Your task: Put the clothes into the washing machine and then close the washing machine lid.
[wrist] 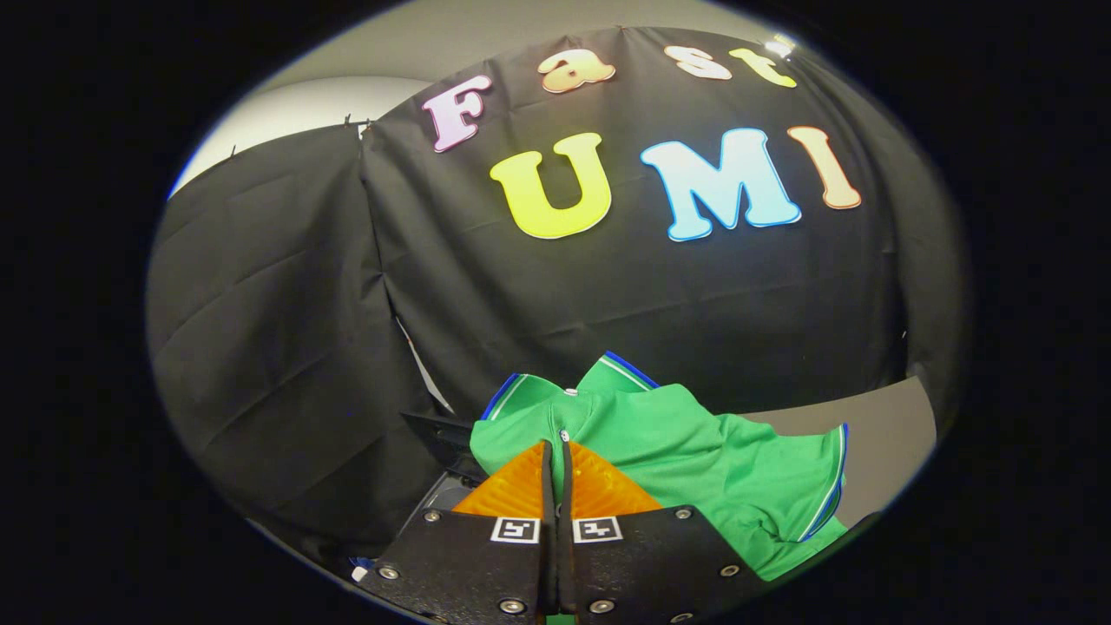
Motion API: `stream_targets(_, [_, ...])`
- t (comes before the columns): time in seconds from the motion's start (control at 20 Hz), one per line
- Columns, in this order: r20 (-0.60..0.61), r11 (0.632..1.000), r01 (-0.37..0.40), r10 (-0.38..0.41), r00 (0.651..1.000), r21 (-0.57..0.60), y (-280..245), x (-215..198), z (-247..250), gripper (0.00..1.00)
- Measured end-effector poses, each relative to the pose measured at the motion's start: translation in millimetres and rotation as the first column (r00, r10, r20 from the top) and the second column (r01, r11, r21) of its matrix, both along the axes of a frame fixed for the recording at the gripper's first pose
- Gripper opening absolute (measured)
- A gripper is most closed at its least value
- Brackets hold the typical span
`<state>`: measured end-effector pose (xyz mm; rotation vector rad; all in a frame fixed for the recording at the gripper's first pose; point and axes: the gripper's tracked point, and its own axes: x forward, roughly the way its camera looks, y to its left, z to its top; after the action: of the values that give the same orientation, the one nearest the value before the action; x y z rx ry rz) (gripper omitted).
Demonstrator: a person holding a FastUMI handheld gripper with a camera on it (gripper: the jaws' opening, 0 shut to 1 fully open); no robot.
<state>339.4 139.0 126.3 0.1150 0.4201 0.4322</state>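
Fingers [555, 456] pinched together on the green shirt [694, 451] — crumpled, collar trimmed blue and white.

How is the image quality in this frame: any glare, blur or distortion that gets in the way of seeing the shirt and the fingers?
Gripper view: strong fisheye bending, so the booth wall bulges; a small glare spot high on the cloth; the green shirt is evenly lit and sharp; the gripper is in focus, fingers closed on the shirt's fabric.

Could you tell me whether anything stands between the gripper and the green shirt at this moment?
Nothing visible does. The gripper has its fingers closed together over the front of the green shirt, near its button placket, below the collar. Whether cloth is pinched between them cannot be told.
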Motion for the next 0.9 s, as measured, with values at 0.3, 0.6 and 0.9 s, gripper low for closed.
stream_targets(0.3, [-0.004,0.999,-0.049,0.049,0.999,0.008,53,-9,-7,0.0])
stream_targets(0.6, [-0.018,0.995,-0.096,0.096,0.995,0.036,109,-25,-21,0.0])
stream_targets(0.9, [-0.031,0.99,-0.141,0.142,0.989,0.025,153,-41,-40,0.0])
